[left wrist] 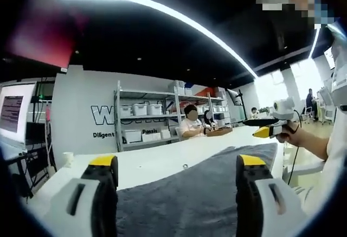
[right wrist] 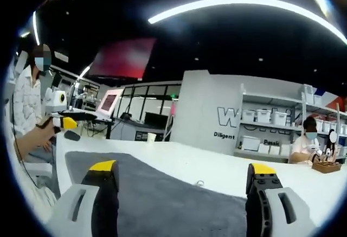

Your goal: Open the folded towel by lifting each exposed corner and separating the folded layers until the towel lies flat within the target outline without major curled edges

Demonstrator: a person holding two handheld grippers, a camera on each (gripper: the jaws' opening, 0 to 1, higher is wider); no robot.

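Towel: dark grey terry cloth towel (left wrist: 206, 193) spread on white table (left wrist: 157, 164), lower centre.
Left gripper (left wrist: 179, 180): jaws apart, empty.
Right gripper (right wrist: 181, 185): jaws apart, empty.

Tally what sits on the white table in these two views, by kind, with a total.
Grey towel: 1
White paper cup: 1
Brown wooden tray: 1
Small metal ring-like item: 1
Total: 4

You have a long white table (left wrist: 162, 161) running across the lower half of both views. A dark grey towel (left wrist: 206, 193) lies flat on it, and a small object (right wrist: 199, 183) sits just beyond the towel's far edge.
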